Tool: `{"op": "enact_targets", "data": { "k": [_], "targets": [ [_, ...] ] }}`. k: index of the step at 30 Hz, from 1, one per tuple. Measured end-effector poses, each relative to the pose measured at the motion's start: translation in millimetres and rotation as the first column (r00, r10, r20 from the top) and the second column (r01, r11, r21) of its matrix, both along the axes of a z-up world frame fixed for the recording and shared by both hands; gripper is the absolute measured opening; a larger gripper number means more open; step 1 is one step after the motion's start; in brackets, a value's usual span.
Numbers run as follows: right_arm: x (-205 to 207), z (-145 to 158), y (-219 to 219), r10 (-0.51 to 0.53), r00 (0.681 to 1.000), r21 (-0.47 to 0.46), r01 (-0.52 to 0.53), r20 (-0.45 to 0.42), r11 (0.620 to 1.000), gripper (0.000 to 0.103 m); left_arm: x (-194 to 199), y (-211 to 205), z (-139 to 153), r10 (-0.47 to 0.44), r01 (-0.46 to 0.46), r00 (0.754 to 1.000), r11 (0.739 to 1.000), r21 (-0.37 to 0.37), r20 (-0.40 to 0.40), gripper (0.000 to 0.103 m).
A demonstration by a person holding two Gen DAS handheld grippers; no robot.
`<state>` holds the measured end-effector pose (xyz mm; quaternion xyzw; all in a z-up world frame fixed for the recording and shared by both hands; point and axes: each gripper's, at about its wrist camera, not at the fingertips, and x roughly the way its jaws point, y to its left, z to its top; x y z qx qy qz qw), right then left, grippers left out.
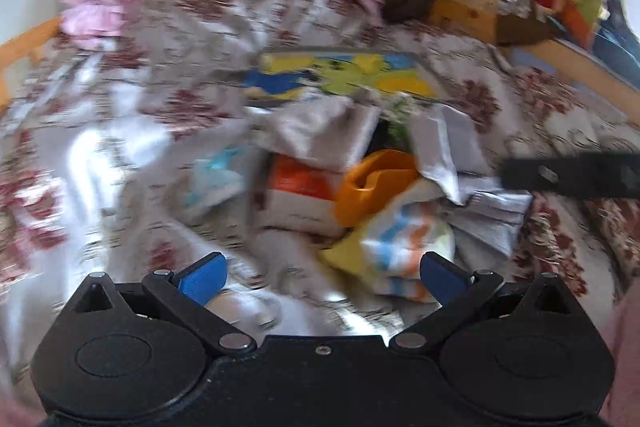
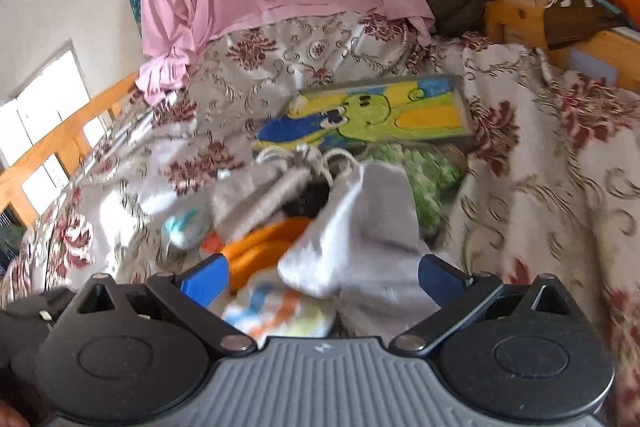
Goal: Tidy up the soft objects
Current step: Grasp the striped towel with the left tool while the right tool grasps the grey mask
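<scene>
**Supervisor:** Report tool state and progress.

**Operator:** I am holding both tools spread wide and empty. The left tool (image 1: 322,277) is hovering over the near edge of the pile; the right tool (image 2: 322,277) is sitting low over the same pile, its blue fingers (image 2: 204,281) flanking a crumpled white cloth sock (image 2: 356,227) without clamping it. I am judging the task barely started: the soft items are lying in one loose heap in the middle of the bed's floral bedspread (image 2: 540,195), nothing sorted.

**Supervisor:** Contents and orientation?

**Operator:** I am seeing an orange fabric piece (image 1: 372,183), a grey drawstring pouch (image 2: 264,195) and a white printed cloth with blue and orange marks (image 1: 408,243). The sock's long axis is running from the tool away toward the painted yellow-and-blue board (image 2: 372,111), open cuff pointing away.
</scene>
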<state>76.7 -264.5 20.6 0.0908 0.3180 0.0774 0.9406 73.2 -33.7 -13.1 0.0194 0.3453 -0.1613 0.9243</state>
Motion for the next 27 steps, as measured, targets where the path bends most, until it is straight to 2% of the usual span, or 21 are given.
{"op": "enact_targets", "data": {
  "k": [3, 7, 12, 15, 19, 24, 26, 27],
  "targets": [
    [29, -10, -7, -0.01, 0.999, 0.022, 0.011, -0.036, 1.0, 0.103, 19, -15, -9, -0.082, 0.082, 0.997, 0.996, -0.038, -0.014, 0.102],
    [58, -24, -17, -0.066, 0.995, -0.025, 0.065, -0.068, 0.998, 0.103, 46, -34, -23, -0.136, 0.134, 0.989, 0.99, -0.045, -0.05, 0.102],
    [85, -44, -22, -0.045, 0.986, 0.029, 0.051, -0.16, 0.998, 0.102, 67, -39, -45, -0.13, 0.12, 0.979, 0.99, -0.076, -0.16, 0.098],
    [93, -53, -23, -0.034, 0.977, 0.075, 0.05, -0.208, 0.996, 0.096, 77, -39, -56, -0.122, 0.101, 0.966, 0.99, -0.102, -0.227, 0.093],
    [94, -56, -23, -0.022, 0.975, 0.092, 0.044, -0.222, 0.995, 0.09, 85, -36, -61, -0.121, 0.084, 0.958, 0.985, -0.147, -0.26, 0.083],
    [90, -55, -25, -0.018, 0.973, 0.113, 0.044, -0.228, 0.993, 0.077, 83, -34, -63, -0.148, 0.092, 0.945, 0.976, -0.199, -0.291, 0.064],
    [89, -53, -25, -0.017, 0.974, 0.114, 0.044, -0.228, 0.993, 0.069, 81, -34, -63, -0.167, 0.102, 0.941, 0.97, -0.222, -0.295, 0.051],
    [87, -53, -26, -0.021, 0.974, 0.109, 0.047, -0.225, 0.993, 0.066, 81, -33, -63, -0.173, 0.103, 0.939, 0.966, -0.237, -0.299, 0.049]
  ]
}}
